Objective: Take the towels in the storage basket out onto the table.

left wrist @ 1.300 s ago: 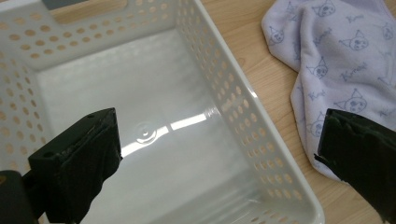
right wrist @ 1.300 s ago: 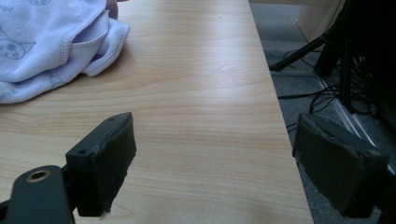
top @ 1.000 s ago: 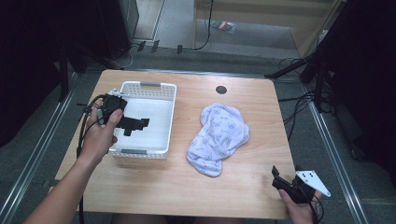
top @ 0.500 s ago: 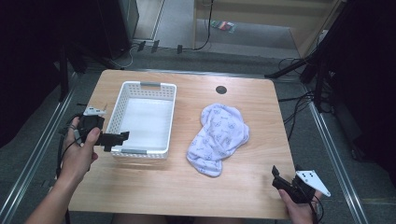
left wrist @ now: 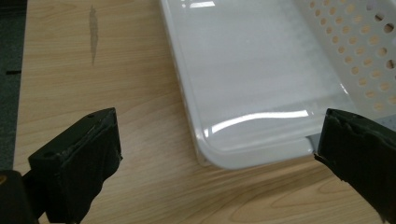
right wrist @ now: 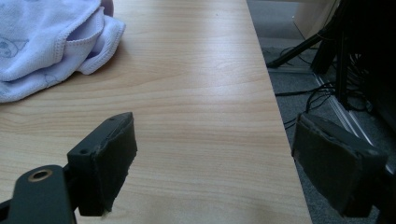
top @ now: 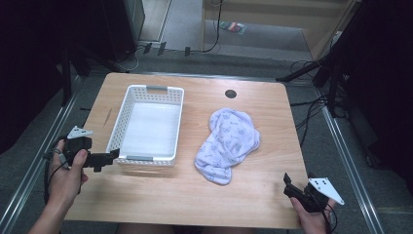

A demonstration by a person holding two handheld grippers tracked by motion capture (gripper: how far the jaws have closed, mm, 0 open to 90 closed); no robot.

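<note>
My left gripper (top: 111, 157) has its fingers (left wrist: 77, 161) spread wide with nothing between them, hovering just off the near left corner of the white basket (top: 127, 105). In the left gripper view the rounded corner of the basket (left wrist: 243, 156) sits between the two pads, one outside over the wood, the other over the perforated wall. My right gripper (top: 292, 187) is released too, low at the near right corner of the bench, fingers (right wrist: 105, 161) apart and empty, with the pale blue patterned cloth (top: 228, 141) well off toward the middle.

The basket is empty and the cloth lies crumpled beside it, so I judge the work is to get the cloth in. I'd pinch a raised fold near its edge (right wrist: 91, 39), not the flat middle, lift clear of the rim, and steady the basket with the left so it doesn't slide.

The bench (top: 253, 195) is light wood grain with a dark grommet hole (top: 230, 93) at the far side. Around it, grey floor, cables (top: 311, 105) and dark stands.
</note>
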